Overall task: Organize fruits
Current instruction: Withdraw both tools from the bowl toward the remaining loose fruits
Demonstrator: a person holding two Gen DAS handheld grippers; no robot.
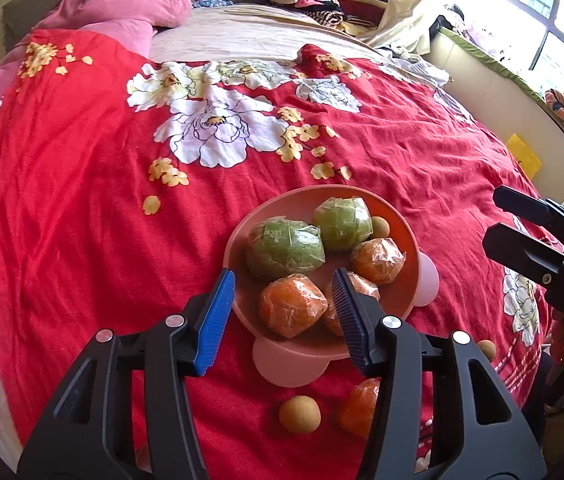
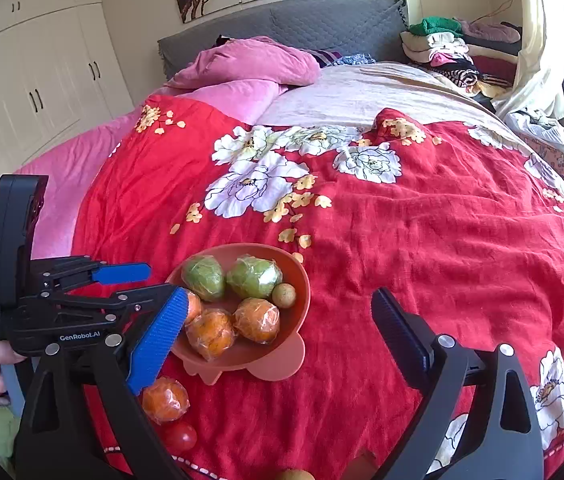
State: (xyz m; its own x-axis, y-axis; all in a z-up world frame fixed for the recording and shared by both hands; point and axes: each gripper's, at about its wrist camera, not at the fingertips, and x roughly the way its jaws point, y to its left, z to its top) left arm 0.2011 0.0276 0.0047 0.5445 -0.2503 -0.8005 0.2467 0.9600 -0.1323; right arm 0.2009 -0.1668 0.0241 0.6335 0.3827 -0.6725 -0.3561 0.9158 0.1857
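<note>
A pink bowl [image 1: 406,296] [image 2: 282,364] sits on the red floral bedspread. It holds two green wrapped fruits [image 1: 286,250] [image 2: 254,278], three orange wrapped fruits [image 1: 292,311] [image 2: 210,332] and a small brown longan [image 2: 283,295]. My left gripper [image 1: 284,316] is open above the bowl's near side, empty. My right gripper [image 2: 278,344] is open and empty, to the right of the bowl. Loose on the bedspread lie a wrapped orange [image 1: 360,408] [image 2: 165,399], a longan [image 1: 299,414], another longan [image 1: 487,349] and a cherry tomato [image 2: 180,437].
Pink pillows [image 2: 250,66] and a grey headboard [image 2: 322,20] are at the far end. Folded clothes [image 2: 454,52] are piled at the back right. White wardrobes [image 2: 34,72] stand to the left. A window [image 1: 522,0] is on the right.
</note>
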